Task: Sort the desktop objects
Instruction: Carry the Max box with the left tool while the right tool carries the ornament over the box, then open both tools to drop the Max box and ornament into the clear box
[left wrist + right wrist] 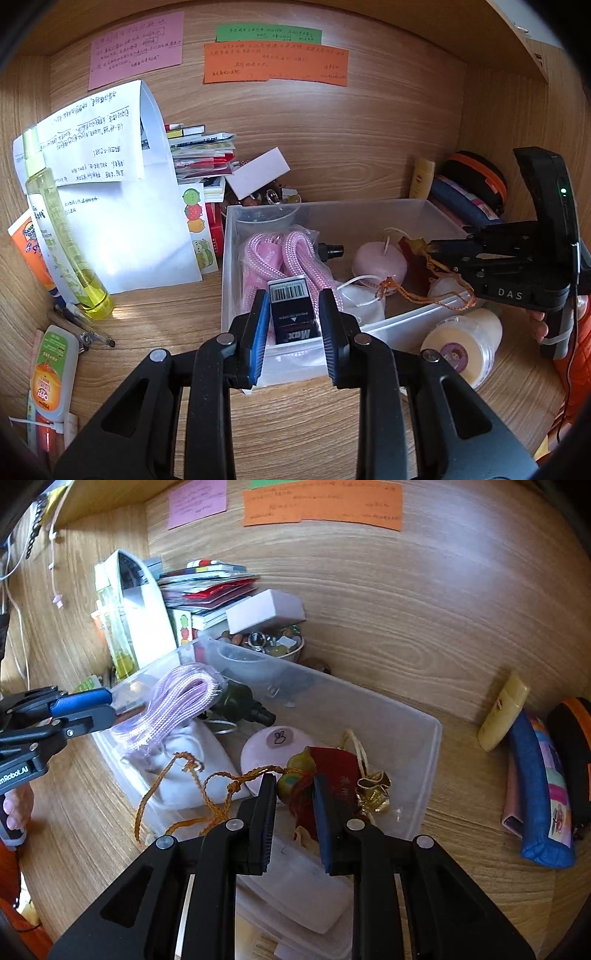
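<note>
Home study nook: wood-grain worktop boxed in by matching back and side panels, a shelf edge above. Handwritten notes stuck to the back panel: pink note, green note, orange note. Personal clutter throughout: spray bottle, lotion tube, stacked cards and packets, a cup of trinkets, pencil case, clear bin of keepsakes. Private desk, not a shop or lab.
</note>
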A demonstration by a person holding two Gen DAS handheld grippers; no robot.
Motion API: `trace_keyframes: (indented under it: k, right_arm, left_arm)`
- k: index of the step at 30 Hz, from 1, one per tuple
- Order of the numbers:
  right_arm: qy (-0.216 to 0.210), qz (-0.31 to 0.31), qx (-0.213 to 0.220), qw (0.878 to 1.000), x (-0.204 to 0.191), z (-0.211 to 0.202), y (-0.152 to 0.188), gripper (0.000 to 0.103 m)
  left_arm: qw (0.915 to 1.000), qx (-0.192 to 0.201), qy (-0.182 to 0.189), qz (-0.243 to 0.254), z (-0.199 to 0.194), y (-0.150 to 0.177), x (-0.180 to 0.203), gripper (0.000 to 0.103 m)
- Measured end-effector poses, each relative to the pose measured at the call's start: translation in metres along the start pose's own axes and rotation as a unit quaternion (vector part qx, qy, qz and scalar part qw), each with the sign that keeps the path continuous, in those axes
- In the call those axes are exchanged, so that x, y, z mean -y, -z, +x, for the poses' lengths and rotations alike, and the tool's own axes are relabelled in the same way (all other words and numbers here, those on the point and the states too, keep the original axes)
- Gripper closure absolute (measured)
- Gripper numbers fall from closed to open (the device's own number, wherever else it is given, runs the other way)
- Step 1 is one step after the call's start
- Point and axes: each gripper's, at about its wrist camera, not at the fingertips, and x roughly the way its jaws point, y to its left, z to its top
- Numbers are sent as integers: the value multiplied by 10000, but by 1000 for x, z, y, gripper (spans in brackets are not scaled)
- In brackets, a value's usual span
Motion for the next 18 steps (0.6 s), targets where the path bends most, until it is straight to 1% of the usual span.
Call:
trace_keyframes:
  k: [5, 7, 9, 11, 14, 15, 17, 18]
  right_arm:
    - [154, -157, 42, 9997, -7, 0, 1, 85]
    - [132, -143, 37, 9998, -6, -1, 1, 85]
    - [135, -136, 28, 9998, -5, -1, 1, 85]
    - [130, -122, 14, 9998, -5, -1, 1, 85]
    - [124, -111, 11, 9999, -4, -1, 1, 84]
    - [126, -111, 16, 9999, -4, -1, 1, 83]
    - [123, -123, 54, 9998, -5, -2, 1, 78]
    - [136, -132, 82, 9998, -6, -3, 0, 73]
  left_arm:
    - [10000, 21, -80, 6, 0, 0, 0, 77]
    - [9999, 29, -102, -23, 0, 0, -1, 77]
    - [9999, 33, -89, -53, 0, 0, -2, 74]
    - [9999, 59, -135, -77, -1, 1, -3, 69]
    - [9998, 108, -152, -100, -3, 0, -4, 68]
    - [9997, 126, -159, -108, -4, 0, -5, 67]
    - [9996, 161, -194, -117, -5, 0, -5, 62]
    - [9995, 185, -211, -124, -6, 0, -6, 61]
